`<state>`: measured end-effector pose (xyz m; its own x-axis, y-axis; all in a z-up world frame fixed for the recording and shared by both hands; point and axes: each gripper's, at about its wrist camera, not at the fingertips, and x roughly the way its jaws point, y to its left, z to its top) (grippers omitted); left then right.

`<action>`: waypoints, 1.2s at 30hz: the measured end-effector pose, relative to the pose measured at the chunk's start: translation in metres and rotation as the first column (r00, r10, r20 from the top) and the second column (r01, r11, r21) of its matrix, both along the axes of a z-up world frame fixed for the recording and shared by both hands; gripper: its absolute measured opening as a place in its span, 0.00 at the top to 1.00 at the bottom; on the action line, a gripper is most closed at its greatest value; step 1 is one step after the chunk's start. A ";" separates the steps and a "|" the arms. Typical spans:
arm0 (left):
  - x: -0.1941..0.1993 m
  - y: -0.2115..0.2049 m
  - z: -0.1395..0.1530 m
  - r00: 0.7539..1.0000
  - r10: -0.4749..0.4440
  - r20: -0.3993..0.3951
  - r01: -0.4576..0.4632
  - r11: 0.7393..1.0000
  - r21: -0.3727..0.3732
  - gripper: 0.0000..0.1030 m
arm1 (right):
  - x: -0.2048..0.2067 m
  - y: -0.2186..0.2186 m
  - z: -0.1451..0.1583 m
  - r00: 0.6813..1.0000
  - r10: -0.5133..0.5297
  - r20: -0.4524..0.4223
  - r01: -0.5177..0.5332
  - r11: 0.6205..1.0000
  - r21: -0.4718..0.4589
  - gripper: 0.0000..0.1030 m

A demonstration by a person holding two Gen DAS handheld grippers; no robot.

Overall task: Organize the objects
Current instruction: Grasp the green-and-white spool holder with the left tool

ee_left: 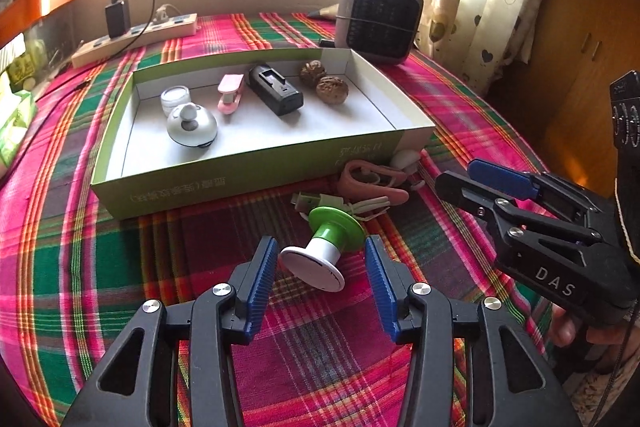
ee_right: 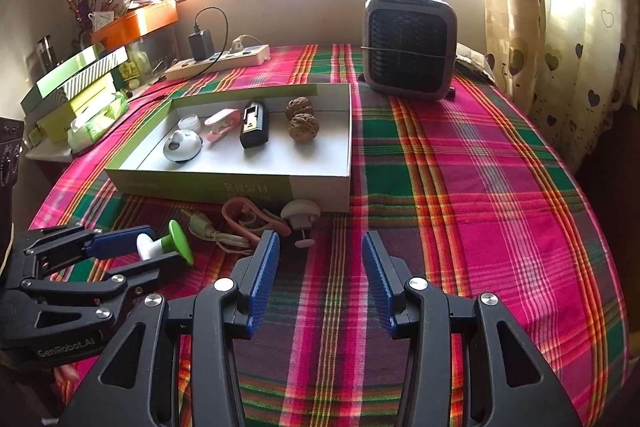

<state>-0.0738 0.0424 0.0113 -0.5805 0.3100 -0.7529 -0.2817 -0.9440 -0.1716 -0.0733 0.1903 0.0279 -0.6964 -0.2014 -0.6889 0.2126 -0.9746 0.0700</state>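
Note:
A green-and-white spool-shaped object [ee_left: 326,247] lies on its side on the plaid cloth, between the open fingers of my left gripper [ee_left: 320,259], untouched; it also shows in the right wrist view [ee_right: 168,245]. Behind it lie a coiled USB cable [ee_left: 348,205], a pink clip [ee_left: 372,181] and a white mushroom-shaped piece [ee_right: 300,213]. The green-sided box [ee_left: 256,169] holds a white jar, a silver dome, a pink clip, a black block and two walnuts [ee_left: 326,83]. My right gripper [ee_right: 320,259] is open and empty over the cloth, right of these things.
A grey fan heater [ee_right: 408,47] stands behind the box at the right. A power strip [ee_right: 220,61] with a black charger lies at the back left. Stacked boxes [ee_right: 76,87] and an orange tray [ee_right: 136,21] are at the far left. A curtain [ee_right: 560,27] hangs at the right.

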 end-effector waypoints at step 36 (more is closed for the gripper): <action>-0.006 -0.052 -0.005 0.989 0.148 0.005 -0.148 0.989 0.005 0.60 | -0.006 -0.052 0.004 0.972 0.234 0.007 -0.234 0.972 -0.002 0.57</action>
